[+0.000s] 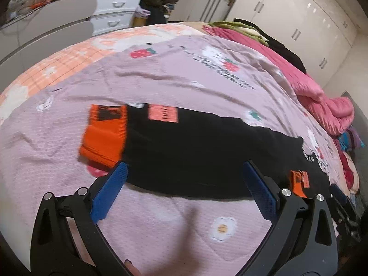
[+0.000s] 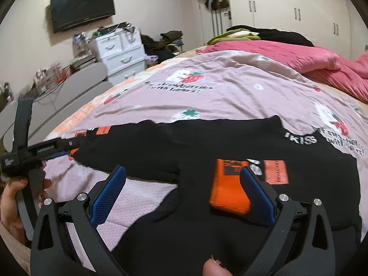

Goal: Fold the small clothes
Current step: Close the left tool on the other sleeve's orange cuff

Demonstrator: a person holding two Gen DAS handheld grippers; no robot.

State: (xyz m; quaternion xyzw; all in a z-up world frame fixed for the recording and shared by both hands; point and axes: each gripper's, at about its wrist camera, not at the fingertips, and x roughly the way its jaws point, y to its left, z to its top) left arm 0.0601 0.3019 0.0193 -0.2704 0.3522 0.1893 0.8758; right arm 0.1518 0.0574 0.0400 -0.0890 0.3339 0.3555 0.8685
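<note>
Bed with a pink printed cover (image 1: 161, 76) fills both views; strawberries, bears and lettering are printed on it, and the lettering is blurred in the left wrist view. Crumpled pink quilt (image 2: 310, 59) lies along the far side, with green and black fabric piled behind it, its shape unclear. White wardrobe doors (image 2: 299, 4) behind; white drawer unit (image 2: 122, 50) and wall TV (image 2: 82, 7) toward the left.

Black garment (image 2: 207, 142) lies spread flat across the cover, near edge cut off by the frame. Its orange cuffs: one (image 2: 230, 188) on the black cloth, partly hidden by the right gripper's finger; the other (image 1: 104, 133) at the garment's opposite end.

Left gripper (image 1: 184, 172): jaws wide apart, over the garment's near edge, holding nothing. Right gripper (image 2: 184, 177): jaws wide apart, empty, over the black cloth. Hand (image 2: 13, 204) on the left tool is partly out of frame.
</note>
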